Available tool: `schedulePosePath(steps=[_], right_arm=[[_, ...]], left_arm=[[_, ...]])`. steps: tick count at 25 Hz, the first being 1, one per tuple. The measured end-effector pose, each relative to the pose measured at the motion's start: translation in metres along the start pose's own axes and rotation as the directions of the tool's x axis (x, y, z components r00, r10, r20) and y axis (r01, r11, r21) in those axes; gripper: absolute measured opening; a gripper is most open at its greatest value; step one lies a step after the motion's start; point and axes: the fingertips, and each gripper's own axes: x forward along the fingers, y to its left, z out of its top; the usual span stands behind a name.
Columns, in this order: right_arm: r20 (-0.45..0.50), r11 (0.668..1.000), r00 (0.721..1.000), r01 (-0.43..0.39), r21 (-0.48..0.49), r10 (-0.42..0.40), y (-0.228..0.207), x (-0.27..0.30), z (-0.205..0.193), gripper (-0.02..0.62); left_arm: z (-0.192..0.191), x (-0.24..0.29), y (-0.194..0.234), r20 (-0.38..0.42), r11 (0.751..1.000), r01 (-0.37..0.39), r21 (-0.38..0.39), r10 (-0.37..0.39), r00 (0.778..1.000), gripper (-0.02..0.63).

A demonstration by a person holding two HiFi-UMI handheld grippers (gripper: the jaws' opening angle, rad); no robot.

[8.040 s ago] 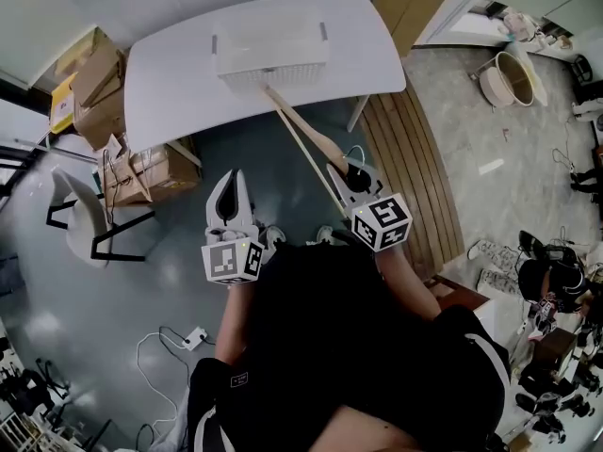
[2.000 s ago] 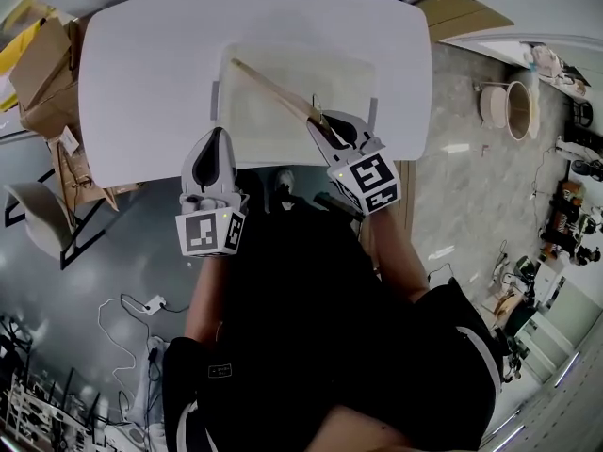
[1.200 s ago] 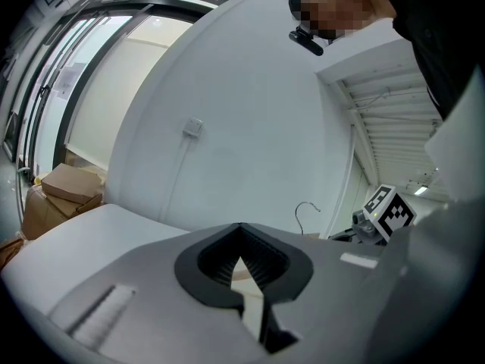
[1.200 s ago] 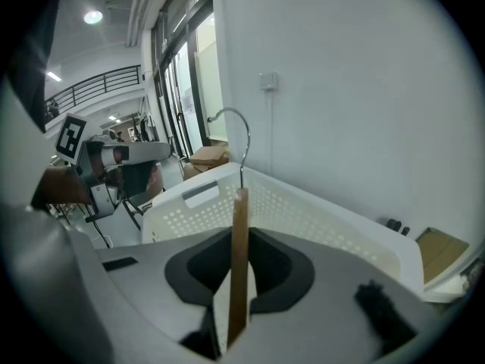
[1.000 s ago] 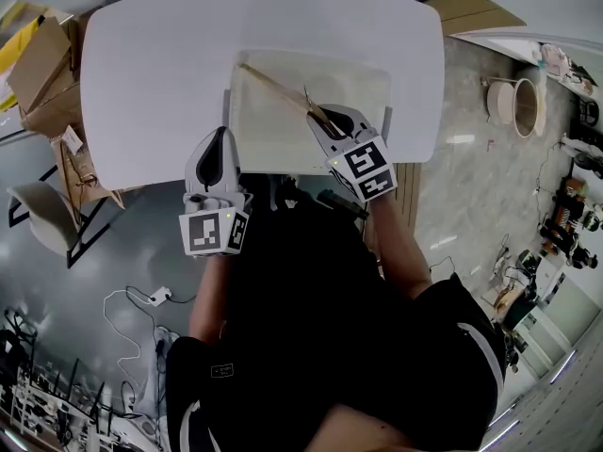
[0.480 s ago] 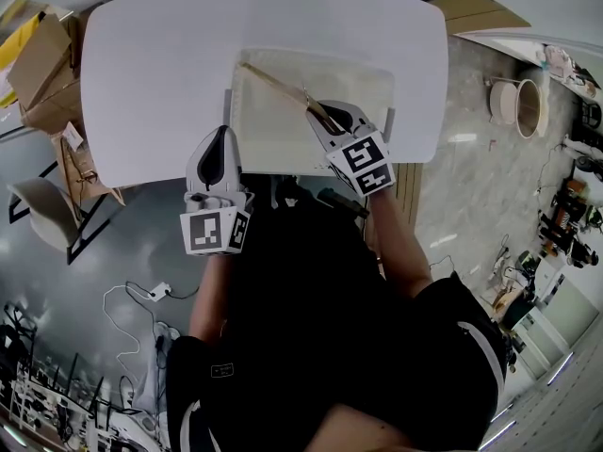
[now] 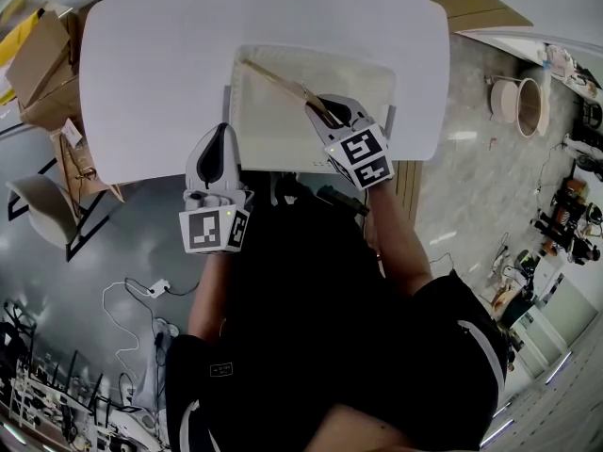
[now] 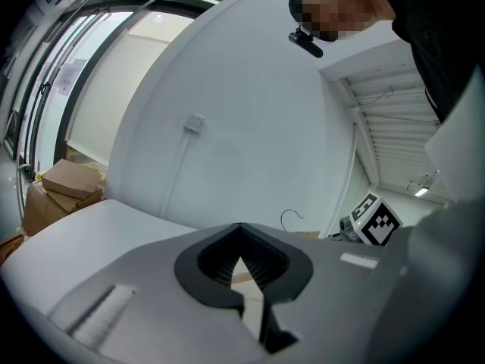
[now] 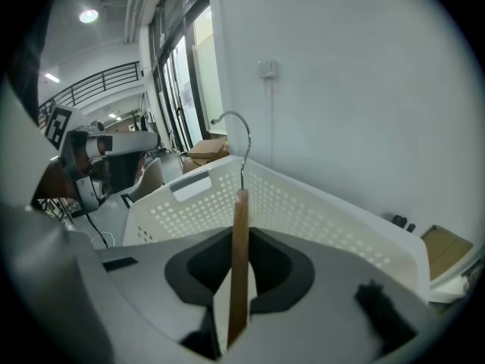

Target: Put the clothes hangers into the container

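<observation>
A white perforated basket (image 7: 363, 69) stands on the white table (image 7: 141, 83). A wooden hanger (image 7: 273, 78) slants over the basket's inside, one end toward the far left corner. My right gripper (image 7: 322, 109) is shut on its near end, above the basket's front part. In the right gripper view the wooden bar (image 9: 241, 203) stands between the jaws, its metal hook (image 9: 236, 123) rising over the basket wall (image 9: 318, 214). My left gripper (image 7: 221, 135) is shut and empty at the table's near edge, left of the basket; its closed jaws (image 8: 241, 230) point at the wall.
Cardboard boxes (image 7: 38, 59) and a chair (image 7: 42, 210) sit left of the table. Wooden slats (image 7: 407, 186) lie on the floor at the right, with a round tub (image 7: 516, 102) farther right. Cables (image 7: 141, 290) trail on the floor behind me.
Since eight seconds ago I have come up to the table with the hanger. Over the last second the right gripper edged slightly farther over the basket; the left gripper stayed put.
</observation>
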Motion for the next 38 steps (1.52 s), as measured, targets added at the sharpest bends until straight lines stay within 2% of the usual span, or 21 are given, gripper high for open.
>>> schedulePosePath(steps=[8, 20, 31, 38], right_arm=[[0.001, 1.0, 1.0, 0.005, 0.013, -0.005, -0.009, 0.003, 0.0, 0.063], [-0.021, 0.997, 0.998, 0.056, 0.045, -0.055, -0.037, 0.003, -0.003, 0.08], [-0.097, 0.986, 0.985, 0.148, 0.081, -0.14, -0.064, 0.01, -0.011, 0.114], [-0.15, 0.98, 0.972, 0.191, 0.063, -0.18, -0.077, 0.01, -0.02, 0.135]], left_arm=[[-0.002, -0.001, -0.001, 0.0, 1.0, 0.005, -0.004, -0.005, 1.0, 0.005], [-0.002, -0.006, -0.008, 0.012, 1.0, 0.008, 0.0, -0.008, 1.0, 0.005], [-0.003, -0.017, -0.008, 0.02, 1.0, 0.007, 0.003, -0.007, 1.0, 0.005], [-0.002, -0.026, -0.009, 0.027, 1.0, 0.002, 0.002, -0.002, 1.0, 0.005]])
